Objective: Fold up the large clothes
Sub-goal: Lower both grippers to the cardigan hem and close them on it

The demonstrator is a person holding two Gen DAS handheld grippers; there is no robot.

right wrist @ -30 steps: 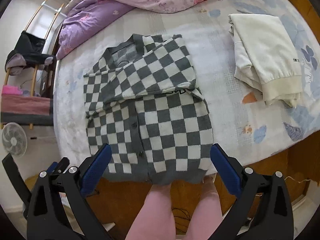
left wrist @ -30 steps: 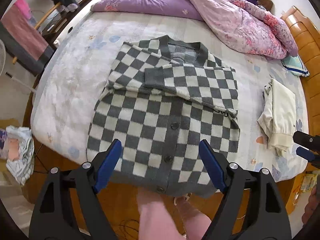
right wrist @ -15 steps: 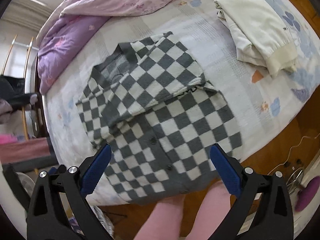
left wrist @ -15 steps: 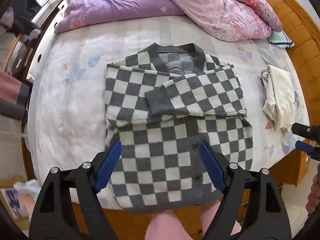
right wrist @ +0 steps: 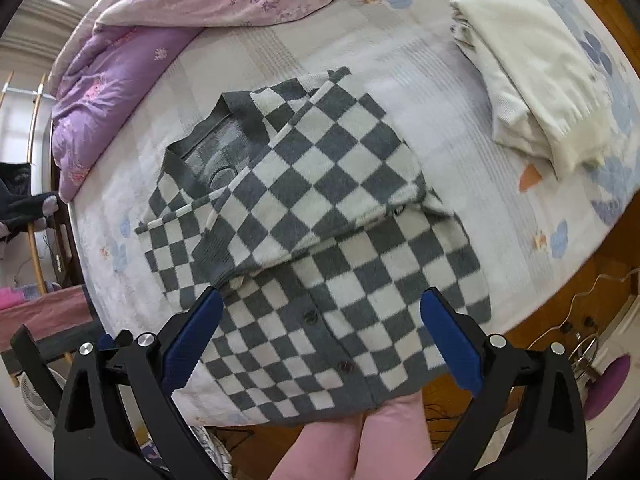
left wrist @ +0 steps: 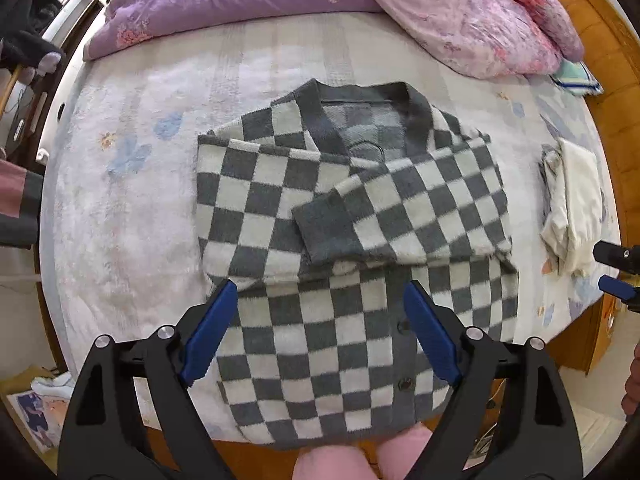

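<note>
Both wrist views high above bed point(left wrist: 120, 208) edge, looking steeply down; shared: checkered cardigan point(left wrist: 360, 240) point(right wrist: 320, 240), folded cream garment point(right wrist: 532, 64)

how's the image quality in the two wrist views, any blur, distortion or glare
Left wrist view: strong fisheye bowing of the bed, even daylight, checkered cardigan sharp, no glare. Right wrist view: same bowing and dark corners, slight motion smear on the cream folded garment; cardigan pattern readable.
</note>
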